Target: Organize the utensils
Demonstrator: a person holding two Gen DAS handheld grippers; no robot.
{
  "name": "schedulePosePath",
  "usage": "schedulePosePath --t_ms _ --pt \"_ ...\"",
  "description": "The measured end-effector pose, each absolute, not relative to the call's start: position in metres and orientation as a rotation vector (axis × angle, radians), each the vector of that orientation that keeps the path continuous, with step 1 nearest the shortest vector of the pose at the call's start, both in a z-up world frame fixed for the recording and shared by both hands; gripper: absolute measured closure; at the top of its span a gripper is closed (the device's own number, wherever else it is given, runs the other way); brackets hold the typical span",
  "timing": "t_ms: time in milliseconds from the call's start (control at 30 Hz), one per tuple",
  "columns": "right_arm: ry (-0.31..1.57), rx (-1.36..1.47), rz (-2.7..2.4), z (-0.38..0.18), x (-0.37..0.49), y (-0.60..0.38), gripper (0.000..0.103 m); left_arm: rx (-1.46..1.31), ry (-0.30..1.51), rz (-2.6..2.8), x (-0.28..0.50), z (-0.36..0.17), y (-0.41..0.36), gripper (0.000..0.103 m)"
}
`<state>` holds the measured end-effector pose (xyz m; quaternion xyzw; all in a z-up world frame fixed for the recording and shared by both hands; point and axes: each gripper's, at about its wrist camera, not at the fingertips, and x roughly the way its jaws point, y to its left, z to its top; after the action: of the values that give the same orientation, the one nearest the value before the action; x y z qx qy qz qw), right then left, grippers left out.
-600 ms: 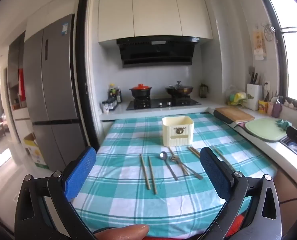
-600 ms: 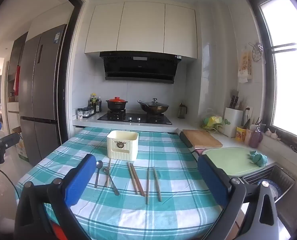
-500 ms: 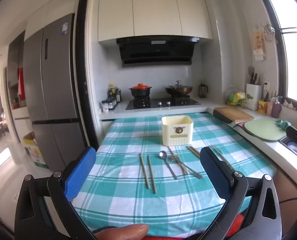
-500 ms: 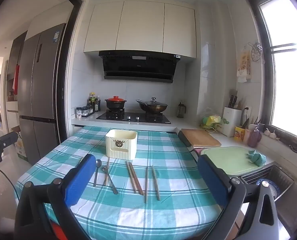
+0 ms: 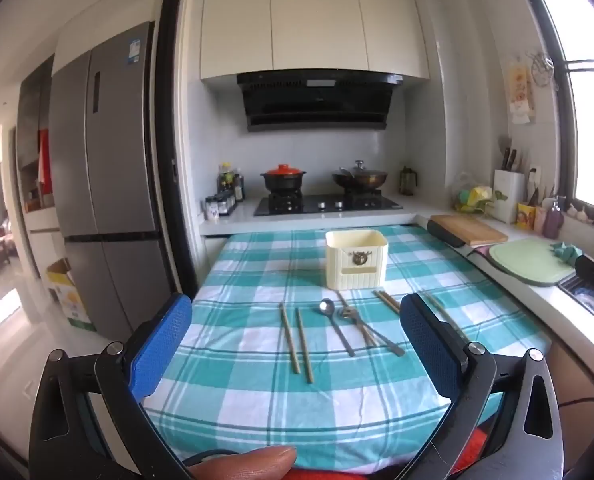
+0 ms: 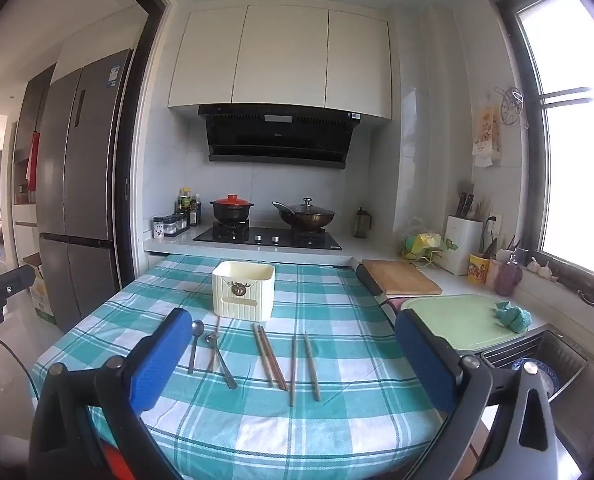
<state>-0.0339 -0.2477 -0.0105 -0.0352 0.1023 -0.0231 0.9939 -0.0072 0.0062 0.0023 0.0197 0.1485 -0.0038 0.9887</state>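
Lay loose on the teal-checked tablecloth (image 6: 337, 420), all of them, just in front of a cream ribbed utensil holder (image 6: 244, 295) standing upright near the middle of the table. Nearest the holder's left corner, in the right wrist view: a steel spoon (image 6: 195, 344), bowl toward the holder, and beside it a second spoon (image 6: 219, 356) lying crossed with one thin chopstick. Further right, a pair of wooden chopsticks (image 6: 270, 356) touching each other along their length, then another pair (image 6: 304, 364) set slightly apart, handles fanning toward the camera. From the left wrist view, same spread seen from the other side: two separate chopsticks (image 5: 297, 342) leftmost, the spoon (image 5: 335, 328) next, the crossed spoon (image 5: 371, 332) beyond, and the ends of more chopsticks partly hidden behind a blue pad. Held back at the near table edge, both tools: left gripper (image 5: 297, 344) with blue pads spread wide and nothing between them, a fingertip of the holder's hand showing at the bottom edge; right gripper (image 6: 293, 364) likewise splayed and carrying nothing. Beyond the table, a black hob (image 6: 267, 236) with a red-lidded pot (image 6: 232, 208) and a lidded wok (image 6: 304, 216); to the right, a wooden cutting board (image 6: 401, 277), a pale green board (image 6: 455, 322) and the sink (image 6: 537, 368).
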Motion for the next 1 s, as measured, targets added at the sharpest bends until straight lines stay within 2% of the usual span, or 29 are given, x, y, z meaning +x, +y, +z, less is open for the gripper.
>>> schedulePosePath --t_ms 1000 --pt "0.202 -0.069 -0.064 -0.0172 -0.0315 -0.2496 0.0 0.035 0.304 -0.005 -0.0041 -0.0036 0.0064 0.0"
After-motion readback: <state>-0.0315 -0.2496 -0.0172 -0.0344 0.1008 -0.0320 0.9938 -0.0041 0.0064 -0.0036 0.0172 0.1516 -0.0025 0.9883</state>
